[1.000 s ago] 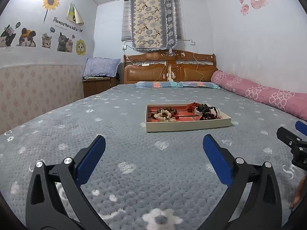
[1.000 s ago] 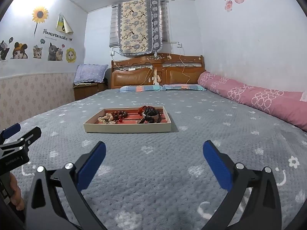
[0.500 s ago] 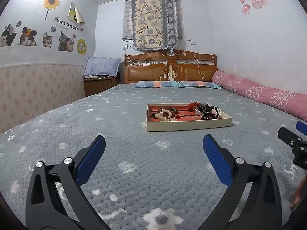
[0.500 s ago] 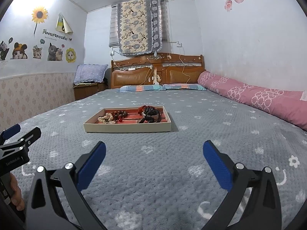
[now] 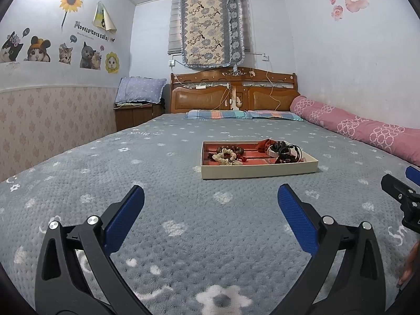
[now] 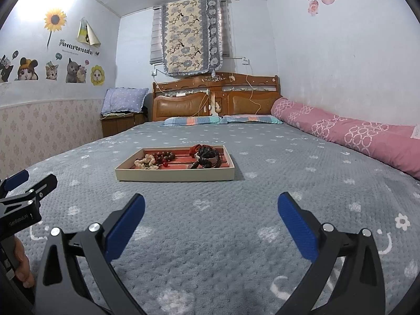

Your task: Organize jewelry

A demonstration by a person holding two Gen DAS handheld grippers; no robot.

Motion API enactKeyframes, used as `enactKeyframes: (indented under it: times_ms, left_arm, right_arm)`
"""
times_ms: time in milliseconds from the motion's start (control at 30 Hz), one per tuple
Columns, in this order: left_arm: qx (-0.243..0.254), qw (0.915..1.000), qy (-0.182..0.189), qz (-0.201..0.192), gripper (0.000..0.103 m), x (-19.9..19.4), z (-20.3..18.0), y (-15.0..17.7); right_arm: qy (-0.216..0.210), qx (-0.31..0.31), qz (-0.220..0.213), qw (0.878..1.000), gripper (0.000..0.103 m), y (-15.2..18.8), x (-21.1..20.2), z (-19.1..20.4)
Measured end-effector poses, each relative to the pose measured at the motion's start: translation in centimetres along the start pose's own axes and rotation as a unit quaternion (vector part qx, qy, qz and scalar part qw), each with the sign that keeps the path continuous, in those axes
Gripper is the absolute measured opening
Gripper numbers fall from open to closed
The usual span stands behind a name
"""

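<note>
A shallow beige tray [image 5: 258,171] with a red lining lies on the grey bedspread; it also shows in the right wrist view [image 6: 174,174]. It holds a cream bead bracelet [image 5: 226,155], dark brown beads [image 6: 163,155], a red piece [image 5: 263,145] and a black tangle of jewelry [image 5: 286,152]. My left gripper [image 5: 210,218] is open and empty, well short of the tray. My right gripper [image 6: 210,219] is open and empty, also short of the tray, to its right.
The grey flowered bedspread [image 5: 183,210] fills the foreground. A long pink bolster [image 5: 362,131] lies along the right wall. Striped pillows [image 5: 244,114] and a wooden headboard [image 5: 233,94] stand at the far end. A nightstand with a cushion [image 5: 137,105] is at the back left.
</note>
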State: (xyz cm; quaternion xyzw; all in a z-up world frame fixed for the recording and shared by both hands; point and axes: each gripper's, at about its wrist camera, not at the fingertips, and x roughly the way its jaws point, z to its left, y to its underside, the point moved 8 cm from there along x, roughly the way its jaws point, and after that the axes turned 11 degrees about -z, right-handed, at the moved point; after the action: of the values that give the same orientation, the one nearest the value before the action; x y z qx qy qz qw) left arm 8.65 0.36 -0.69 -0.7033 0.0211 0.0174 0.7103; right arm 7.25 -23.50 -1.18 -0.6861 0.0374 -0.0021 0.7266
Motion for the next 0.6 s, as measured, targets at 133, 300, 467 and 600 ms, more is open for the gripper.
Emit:
enactKeyframes:
  times_ms: [133, 300, 467, 600]
  left_arm:
    - [0.002, 1.0000, 0.000, -0.001, 0.098, 0.00, 0.03, -0.02]
    - [0.003, 1.0000, 0.000, -0.002, 0.098, 0.03, 0.04, -0.09]
    - [0.007, 1.0000, 0.001, -0.007, 0.098, -0.02, -0.18, -0.23]
    - [0.010, 0.9999, 0.001, -0.012, 0.098, -0.21, -0.48, -0.37]
  right_arm:
    - [0.000, 0.000, 0.000, 1.000, 0.099, -0.02, 0.01, 0.00]
    - [0.000, 0.001, 0.000, 1.000, 0.099, 0.01, -0.04, -0.01]
    - [0.000, 0.000, 0.000, 1.000, 0.099, -0.05, 0.00, -0.02]
    - [0.000, 0.001, -0.001, 1.000, 0.099, -0.08, -0.03, 0.07]
